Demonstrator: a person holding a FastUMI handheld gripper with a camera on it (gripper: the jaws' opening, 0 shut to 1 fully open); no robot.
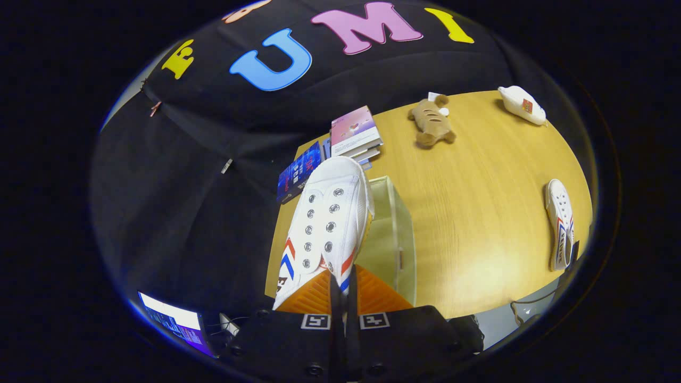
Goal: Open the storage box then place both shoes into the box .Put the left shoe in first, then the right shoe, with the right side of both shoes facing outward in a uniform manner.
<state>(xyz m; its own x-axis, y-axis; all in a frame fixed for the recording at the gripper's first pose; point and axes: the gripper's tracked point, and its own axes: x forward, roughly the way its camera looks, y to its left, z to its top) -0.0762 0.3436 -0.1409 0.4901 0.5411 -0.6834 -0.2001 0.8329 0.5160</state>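
The white shoe [327, 223] hangs lifted off the table, pinched at its heel collar by the gripper [340, 284]; the fingers stand almost fully together with only the thin shoe wall between them, so the hold is firm but narrow. Its long axis runs straight ahead from the fingers, toe pointing away toward the stacked books [354, 135], eyelets and tongue facing up; the red and blue stripes show on both flanks near the heel. Just beyond and beside it sits the clear storage box [396, 234], apparently open on top, though the lid is hard to make out. My judgement: carry the shoe over the box, turn it so its right side faces outward, lower slowly, and release only once it rests inside; the thin grip could let it swing. The second shoe [561, 223] lies well apart on the wooden table [479, 213]; a plush toy [432, 123] and a white object [523, 105] sit farther off.
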